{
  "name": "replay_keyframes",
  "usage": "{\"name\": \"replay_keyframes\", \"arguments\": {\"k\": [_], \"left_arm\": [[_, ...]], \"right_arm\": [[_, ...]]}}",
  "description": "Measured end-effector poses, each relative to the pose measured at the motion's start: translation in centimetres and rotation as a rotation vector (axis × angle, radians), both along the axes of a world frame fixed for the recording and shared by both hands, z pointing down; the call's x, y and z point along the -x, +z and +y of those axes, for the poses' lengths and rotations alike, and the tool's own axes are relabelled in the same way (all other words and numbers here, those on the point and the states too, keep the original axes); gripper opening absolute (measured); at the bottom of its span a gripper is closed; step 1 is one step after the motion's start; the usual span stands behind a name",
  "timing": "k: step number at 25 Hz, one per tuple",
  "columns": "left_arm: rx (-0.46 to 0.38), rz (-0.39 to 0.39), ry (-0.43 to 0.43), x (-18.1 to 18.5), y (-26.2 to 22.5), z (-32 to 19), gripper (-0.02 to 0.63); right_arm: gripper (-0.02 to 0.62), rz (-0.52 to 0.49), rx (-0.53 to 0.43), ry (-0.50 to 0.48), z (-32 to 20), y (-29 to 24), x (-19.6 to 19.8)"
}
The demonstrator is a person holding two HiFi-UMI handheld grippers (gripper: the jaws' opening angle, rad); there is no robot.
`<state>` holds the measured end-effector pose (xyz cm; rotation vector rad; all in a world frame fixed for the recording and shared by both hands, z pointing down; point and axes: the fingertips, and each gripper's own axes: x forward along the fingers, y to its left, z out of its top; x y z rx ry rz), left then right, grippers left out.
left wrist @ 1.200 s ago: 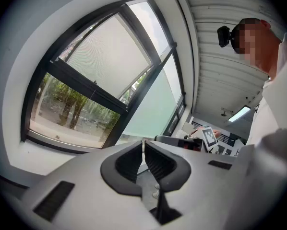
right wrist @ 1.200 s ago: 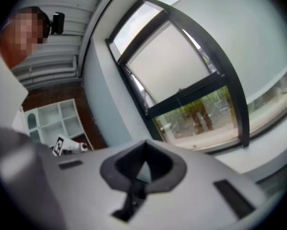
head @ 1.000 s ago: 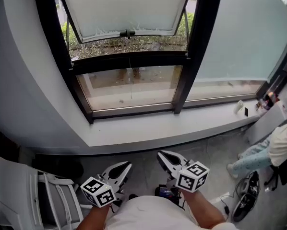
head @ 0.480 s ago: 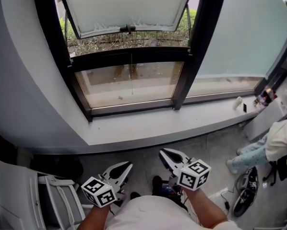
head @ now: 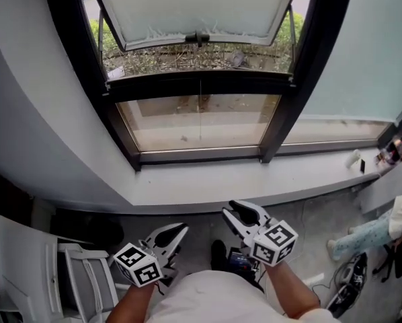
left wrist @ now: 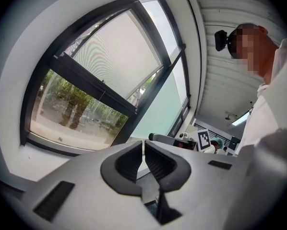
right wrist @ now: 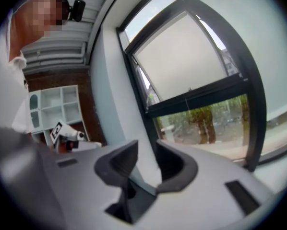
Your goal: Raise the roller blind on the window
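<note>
Matt, finely woven cloth roller blind (head: 187, 5), smooth black window frame (head: 161, 86) (slightly glossy), matt white sill (head: 255, 180)

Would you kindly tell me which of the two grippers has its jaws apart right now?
The right gripper: its jaws have just been opening, nothing between them, while those of the left gripper are shut together.

grey wall (head: 33, 113), black-framed window (head: 201, 84), white sill (head: 255, 180), white chair (head: 19, 261), grey floor (head: 308, 221)
</note>
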<state>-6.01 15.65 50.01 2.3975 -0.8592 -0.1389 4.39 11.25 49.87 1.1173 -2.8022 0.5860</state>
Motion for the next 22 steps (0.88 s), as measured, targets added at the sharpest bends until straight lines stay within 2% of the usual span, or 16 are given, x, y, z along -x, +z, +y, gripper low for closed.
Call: {"name": "replay_keyframes", "arguments": {"k": [11, 17, 22], "left_arm": [[0.005, -0.067, -0.124, -3.1, -0.3, -10.4, 0.040], [0.015, -0.107, -0.159, -2.3, 0.4, -14.2, 0.040], [0.014, -0.098, -0.130, -1.2, 0.8, -17.2, 0.040]], "right_arm": [[0.146, 0.040, -0.040, -0.144, -11.4, -0.1, -3.2], [0.145, 0.085, -0.052, -0.144, -15.6, 0.7, -2.9], [0.144, 0.112, -0.013, -0.114, -18.0, 2.0, -1.6]]}}
